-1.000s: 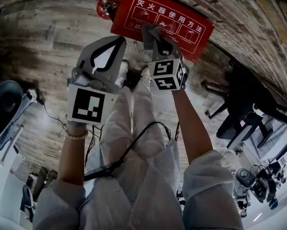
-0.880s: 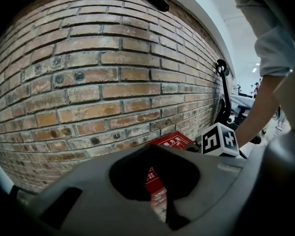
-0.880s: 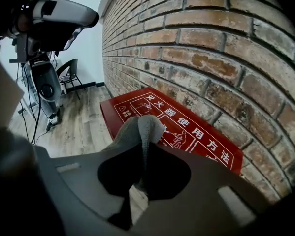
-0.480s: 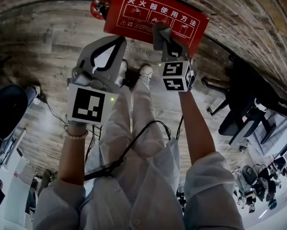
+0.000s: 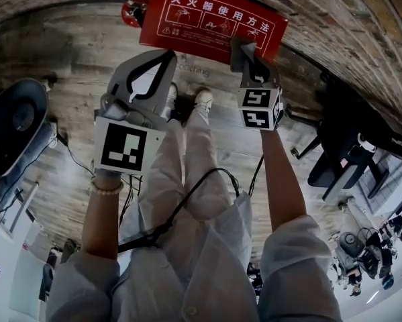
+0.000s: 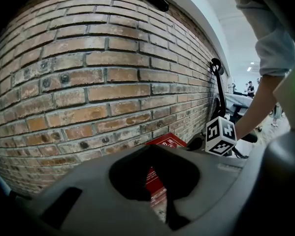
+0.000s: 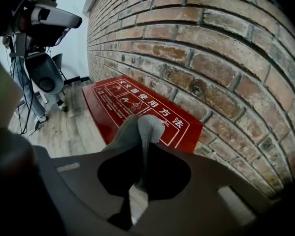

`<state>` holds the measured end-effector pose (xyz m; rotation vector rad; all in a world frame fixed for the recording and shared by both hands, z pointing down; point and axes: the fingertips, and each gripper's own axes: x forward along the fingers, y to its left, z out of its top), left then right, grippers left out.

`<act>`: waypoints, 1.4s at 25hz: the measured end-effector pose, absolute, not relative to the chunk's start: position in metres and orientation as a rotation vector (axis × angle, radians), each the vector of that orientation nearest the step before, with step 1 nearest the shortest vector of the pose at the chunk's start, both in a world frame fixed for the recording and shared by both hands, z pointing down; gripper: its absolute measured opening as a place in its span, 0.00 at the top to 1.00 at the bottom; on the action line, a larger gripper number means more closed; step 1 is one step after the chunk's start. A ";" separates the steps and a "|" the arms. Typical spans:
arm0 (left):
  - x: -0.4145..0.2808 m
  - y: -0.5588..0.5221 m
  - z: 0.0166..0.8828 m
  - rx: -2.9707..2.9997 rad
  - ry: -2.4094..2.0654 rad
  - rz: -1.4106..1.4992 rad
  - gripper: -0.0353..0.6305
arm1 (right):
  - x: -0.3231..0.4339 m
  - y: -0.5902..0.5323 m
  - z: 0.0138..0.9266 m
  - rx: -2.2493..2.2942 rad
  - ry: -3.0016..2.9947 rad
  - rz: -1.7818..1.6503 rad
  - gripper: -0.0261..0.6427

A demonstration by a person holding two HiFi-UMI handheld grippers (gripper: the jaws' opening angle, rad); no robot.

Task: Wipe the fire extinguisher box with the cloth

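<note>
The red fire extinguisher box (image 5: 211, 17) with white print lies on the wooden floor against the brick wall; it also shows in the right gripper view (image 7: 137, 104) and partly behind the left jaws (image 6: 166, 140). My right gripper (image 5: 246, 51) is shut on a grey cloth (image 5: 239, 48), which rests on the box's top near its right end. In the right gripper view the cloth (image 7: 140, 129) stands folded out of the right gripper (image 7: 145, 154). My left gripper (image 5: 167, 56) hangs shut and holds nothing, above the floor just short of the box, also seen as (image 6: 154, 150).
A brick wall (image 6: 103, 77) rises behind the box. A red extinguisher part (image 5: 130, 9) lies at the box's left end. An office chair (image 5: 16, 123) stands at the left, dark chairs (image 5: 341, 146) at the right. The person's shoes (image 5: 202, 99) and a cable (image 5: 73, 159) are on the floor.
The right gripper has slid the cloth to the right along the top of the box. The left gripper has stayed where it was.
</note>
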<state>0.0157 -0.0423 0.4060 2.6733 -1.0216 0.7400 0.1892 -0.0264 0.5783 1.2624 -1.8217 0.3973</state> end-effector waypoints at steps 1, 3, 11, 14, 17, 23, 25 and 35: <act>0.017 -0.042 0.406 2.673 -1.019 0.743 0.95 | 0.194 -0.025 0.578 1.271 -1.815 0.401 0.92; 0.018 -0.041 0.407 2.673 -1.015 0.745 0.95 | 0.202 -0.024 0.578 1.288 -1.802 0.407 0.92; 0.026 -0.037 0.407 2.685 -0.998 0.746 0.95 | 0.242 -0.014 0.582 1.362 -1.713 0.444 0.92; 0.029 -0.036 0.408 2.686 -0.992 0.742 0.95 | 0.254 -0.009 0.584 1.419 -1.687 0.487 0.92; 0.032 -0.035 0.409 2.691 -0.982 0.744 0.95 | 0.258 -0.009 0.585 1.444 -1.677 0.505 0.92; 0.033 -0.034 0.407 2.694 -0.978 0.745 0.95 | 0.258 -0.009 0.586 1.434 -1.671 0.510 0.92; 0.032 -0.034 0.404 2.696 -0.982 0.744 0.95 | 0.258 -0.009 0.586 1.442 -1.673 0.532 0.92; 0.017 -0.033 0.362 2.718 -1.040 0.720 0.95 | 0.258 -0.021 0.509 1.599 -1.758 0.581 0.92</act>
